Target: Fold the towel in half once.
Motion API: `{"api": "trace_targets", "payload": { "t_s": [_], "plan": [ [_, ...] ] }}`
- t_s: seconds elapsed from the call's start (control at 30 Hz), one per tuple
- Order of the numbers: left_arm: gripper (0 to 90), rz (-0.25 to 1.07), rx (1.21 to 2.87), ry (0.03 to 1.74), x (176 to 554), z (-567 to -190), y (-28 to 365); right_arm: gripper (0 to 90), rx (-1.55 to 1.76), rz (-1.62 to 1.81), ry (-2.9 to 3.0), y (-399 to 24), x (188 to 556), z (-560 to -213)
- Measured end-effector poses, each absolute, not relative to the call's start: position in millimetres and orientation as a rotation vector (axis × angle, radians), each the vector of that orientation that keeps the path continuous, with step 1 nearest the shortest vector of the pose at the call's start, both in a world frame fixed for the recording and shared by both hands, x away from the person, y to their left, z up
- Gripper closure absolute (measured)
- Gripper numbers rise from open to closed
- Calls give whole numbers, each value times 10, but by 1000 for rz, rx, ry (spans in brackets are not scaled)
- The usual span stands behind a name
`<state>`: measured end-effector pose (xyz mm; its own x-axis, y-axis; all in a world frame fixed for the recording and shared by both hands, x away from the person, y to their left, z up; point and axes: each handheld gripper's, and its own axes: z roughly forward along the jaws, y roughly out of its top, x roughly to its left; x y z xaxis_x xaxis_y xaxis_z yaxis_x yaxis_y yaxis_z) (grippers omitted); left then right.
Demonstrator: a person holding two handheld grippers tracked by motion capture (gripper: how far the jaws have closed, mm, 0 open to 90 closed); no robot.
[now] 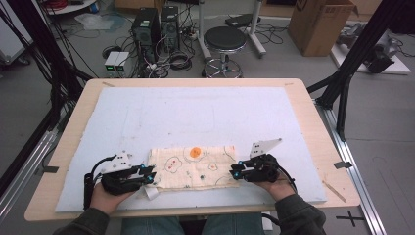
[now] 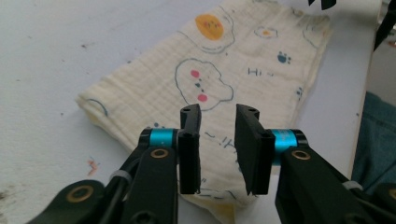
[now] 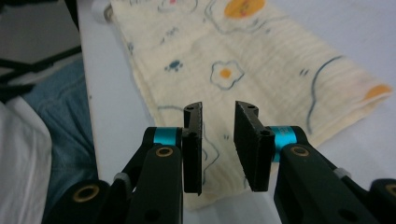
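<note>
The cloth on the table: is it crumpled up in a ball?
No: in the high view the cloth lies folded flat as a neat rectangle on the white mat, printed with fried eggs.

place: lab or test room | evidence: two computer towers [image 1: 156,27] stood on the floor beyond the bench's [image 1: 313,122] far edge amid loose cables [image 1: 176,61] | round stool [image 1: 224,41] | cardboard box [image 1: 320,24] | black frame struts [image 1: 359,54] at the right edge
</note>
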<state>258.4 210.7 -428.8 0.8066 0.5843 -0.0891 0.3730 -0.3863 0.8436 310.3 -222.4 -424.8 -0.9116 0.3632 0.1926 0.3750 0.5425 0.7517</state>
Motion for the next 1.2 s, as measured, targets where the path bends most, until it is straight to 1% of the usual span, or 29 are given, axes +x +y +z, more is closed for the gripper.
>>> {"api": "trace_targets", "payload": {
  "t_s": [0.13, 0.3, 0.4, 0.47, 0.57, 0.7, 0.97, 1.2],
  "plan": [
    [723, 230, 2073, 680, 2573, -4341, 2109, 728, -620, -1266, -2774, -2184, 3074, -4320],
    [690, 183, 2087, 630, 2531, -4356, 2147, 687, -542, -1237, -2820, -2183, 3006, -4304],
    [685, 171, 2101, 633, 2532, -4368, 2153, 684, -506, -1204, -2866, -2184, 2986, -4323],
    [684, 165, 2115, 638, 2540, -4385, 2145, 702, -516, -1180, -2877, -2178, 2987, -4341],
    [691, 168, 2152, 639, 2551, -4411, 2132, 774, -515, -1179, -2864, -2167, 2997, -4349],
    [697, 169, 2153, 642, 2555, -4414, 2129, 826, -522, -1192, -2840, -2184, 3007, -4337],
    [697, 167, 2151, 647, 2560, -4418, 2129, 846, -514, -1264, -2811, -2216, 2977, -4247],
    [696, 170, 2150, 656, 2557, -4417, 2143, 846, -477, -1275, -2797, -2219, 2900, -4192]
  ]
}}
